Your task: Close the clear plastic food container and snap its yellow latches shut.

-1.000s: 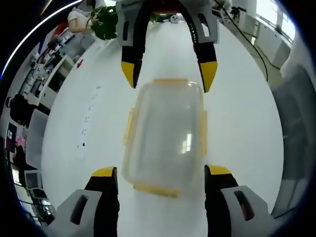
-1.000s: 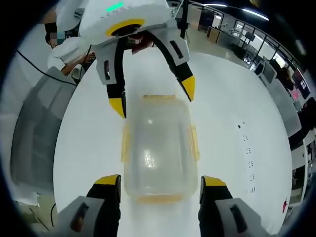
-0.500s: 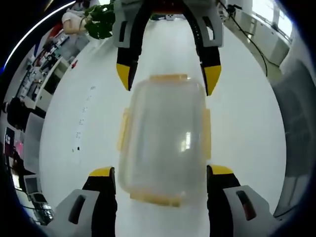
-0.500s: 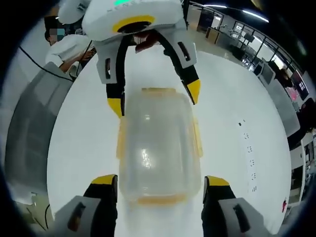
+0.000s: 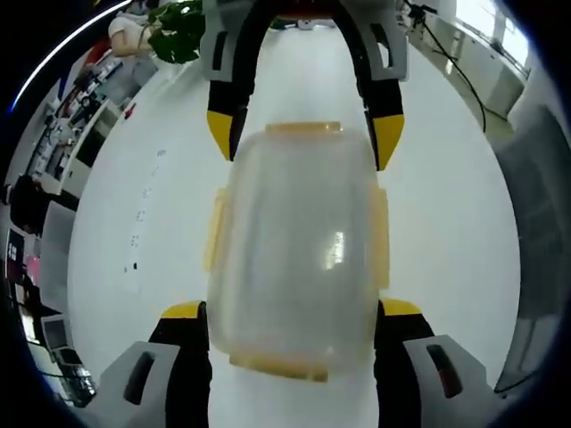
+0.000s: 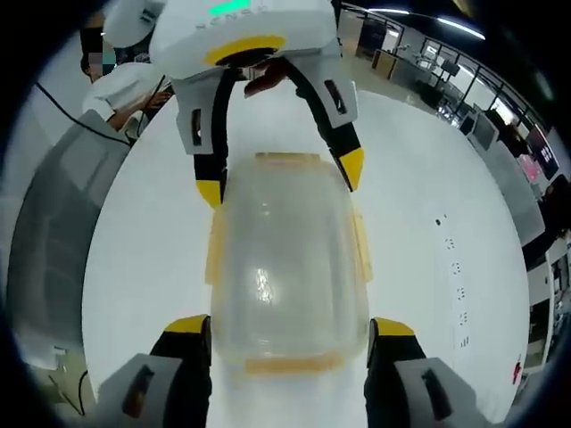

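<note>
A clear plastic food container [image 5: 294, 250] with its lid on lies on the white table [image 5: 446, 223]. Yellow latches [image 5: 214, 227] run along its sides and ends, and the side ones stand out a little. My left gripper [image 5: 290, 312] is open, one jaw on each side of the container's near end. My right gripper [image 5: 303, 138] comes in from the far side, open, its yellow tips flanking the other end. In the right gripper view, the container [image 6: 285, 259] sits between my right gripper [image 6: 290, 326] and the left gripper [image 6: 281, 178], each astride one end.
A person in white [image 6: 125, 85] sits at the table's far side near a grey panel [image 6: 53, 232]. A green plant [image 5: 178, 22] stands at the table's far end. Small dark marks [image 5: 143, 214] dot the tabletop beside the container.
Both grippers have closed in on the container from opposite ends, so it looms larger in both views. Their jaws now flank its ends. The jaw gaps look unchanged.
</note>
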Demonstrator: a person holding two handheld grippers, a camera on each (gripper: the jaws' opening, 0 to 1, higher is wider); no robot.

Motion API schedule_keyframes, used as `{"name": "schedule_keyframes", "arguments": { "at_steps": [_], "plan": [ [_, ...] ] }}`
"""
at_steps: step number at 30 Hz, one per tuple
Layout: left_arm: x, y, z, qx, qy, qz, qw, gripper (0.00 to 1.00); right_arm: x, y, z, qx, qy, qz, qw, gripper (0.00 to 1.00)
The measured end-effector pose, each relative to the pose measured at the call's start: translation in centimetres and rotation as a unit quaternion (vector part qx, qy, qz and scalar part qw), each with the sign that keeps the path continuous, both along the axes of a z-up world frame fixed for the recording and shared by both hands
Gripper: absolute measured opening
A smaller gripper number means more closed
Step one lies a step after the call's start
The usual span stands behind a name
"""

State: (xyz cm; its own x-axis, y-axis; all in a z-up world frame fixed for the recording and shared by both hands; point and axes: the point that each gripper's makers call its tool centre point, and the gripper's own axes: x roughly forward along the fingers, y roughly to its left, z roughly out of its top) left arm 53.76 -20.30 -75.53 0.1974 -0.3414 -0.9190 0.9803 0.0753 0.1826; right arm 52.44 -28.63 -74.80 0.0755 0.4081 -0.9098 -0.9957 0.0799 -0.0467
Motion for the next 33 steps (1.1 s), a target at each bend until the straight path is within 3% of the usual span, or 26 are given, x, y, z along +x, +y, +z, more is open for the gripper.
{"name": "schedule_keyframes", "arguments": {
  "at_steps": [17,27,33],
  "plan": [
    [-0.4,0.4,0.0,0.001,0.001,0.001,1.0000,0.72,-0.4,0.4,-0.1,-0.011,0.003,0.003,0.9999,0.69],
    [-0.5,2.0,0.1,0.005,0.000,-0.002,1.0000,0.72,-0.5,2.2,-0.1,-0.014,0.001,0.000,0.9999,0.69],
    [-0.8,4.1,0.0,0.007,0.000,0.005,1.0000,0.72,-0.8,4.1,-0.1,-0.013,0.002,0.007,0.9999,0.69]
  ]
}}
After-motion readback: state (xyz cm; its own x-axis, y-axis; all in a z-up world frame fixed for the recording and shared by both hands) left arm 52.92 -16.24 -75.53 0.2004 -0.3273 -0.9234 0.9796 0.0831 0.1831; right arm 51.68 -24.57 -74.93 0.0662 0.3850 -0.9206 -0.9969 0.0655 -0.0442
